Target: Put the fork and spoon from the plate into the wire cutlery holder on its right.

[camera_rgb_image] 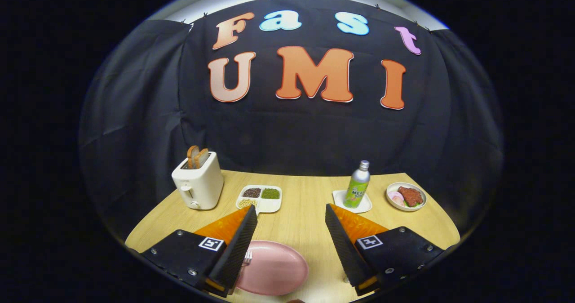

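Overhead, the claw point(291, 231) hangs above a light wooden counter point(305, 222) with its two fingers spread wide and nothing between them but bare wood and part of a pink plate point(276, 269). The plate lies low between the fingers, nearer the left one, which covers its left edge. Fork point(246, 259) tines peek out from behind that left finger, resting on the plate's rim; the rest of the fork is hidden, and the spoon cannot be made out. Just beside the right finger's lower end a thin bit of wire point(346, 278) shows, too little to tell what it belongs to.

Beyond the fingers, along the far side of the counter, stand a white toaster point(198, 184) with two slices of bread point(197, 157) upright in its slots, a divided white dish point(259, 197) of beans and grains, a green drink bottle point(357, 186) upright on a small white square coaster point(352, 202), and a small bowl point(406, 197) holding meat.
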`<state>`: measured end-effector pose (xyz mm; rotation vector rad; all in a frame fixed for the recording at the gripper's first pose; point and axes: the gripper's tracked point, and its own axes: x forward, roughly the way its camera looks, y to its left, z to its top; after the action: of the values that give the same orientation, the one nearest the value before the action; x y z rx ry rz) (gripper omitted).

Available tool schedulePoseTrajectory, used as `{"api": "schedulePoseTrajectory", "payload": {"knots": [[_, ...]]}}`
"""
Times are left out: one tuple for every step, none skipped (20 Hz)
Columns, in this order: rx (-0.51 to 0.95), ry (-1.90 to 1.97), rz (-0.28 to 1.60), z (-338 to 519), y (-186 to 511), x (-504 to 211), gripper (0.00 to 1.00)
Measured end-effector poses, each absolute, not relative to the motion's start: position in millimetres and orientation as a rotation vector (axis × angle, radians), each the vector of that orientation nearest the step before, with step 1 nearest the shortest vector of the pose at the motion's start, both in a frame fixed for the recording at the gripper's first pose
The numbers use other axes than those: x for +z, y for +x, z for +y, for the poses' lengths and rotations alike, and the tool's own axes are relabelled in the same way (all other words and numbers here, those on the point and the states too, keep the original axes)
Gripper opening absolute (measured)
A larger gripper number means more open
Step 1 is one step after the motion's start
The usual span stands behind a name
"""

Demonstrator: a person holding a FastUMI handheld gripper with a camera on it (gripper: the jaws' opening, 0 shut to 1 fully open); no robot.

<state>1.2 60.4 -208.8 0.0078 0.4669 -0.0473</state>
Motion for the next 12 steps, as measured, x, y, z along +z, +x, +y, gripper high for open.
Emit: {"api": "schedulePoseTrajectory", "payload": {"knots": [[-0.033, 0.004, 0.473, 69.8, 3.1, -212.7, 0.92], [-0.020, 0.003, 0.484, 79.0, 4.1, -216.6, 0.92], [-0.006, 0.003, 0.499, 88.3, 5.6, -223.3, 0.92], [0.005, 0.001, 0.520, 95.8, 5.2, -230.0, 0.92], [0.014, 0.003, 0.540, 102.9, 5.6, -237.4, 0.92], [0.020, 0.005, 0.562, 108.6, 5.1, -244.3, 0.92], [0.026, 0.010, 0.584, 113.4, 5.2, -252.3, 0.93], [0.033, 0.011, 0.612, 119.5, 2.4, -260.2, 0.94], [0.036, 0.007, 0.632, 124.6, 0.9, -268.3, 0.94], [0.044, -0.005, 0.672, 128.5, -3.5, -279.1, 0.94], [0.055, -0.008, 0.710, 136.0, -9.0, -292.1, 0.94], [0.064, -0.009, 0.757, 141.5, -16.3, -304.6, 0.94]]}}
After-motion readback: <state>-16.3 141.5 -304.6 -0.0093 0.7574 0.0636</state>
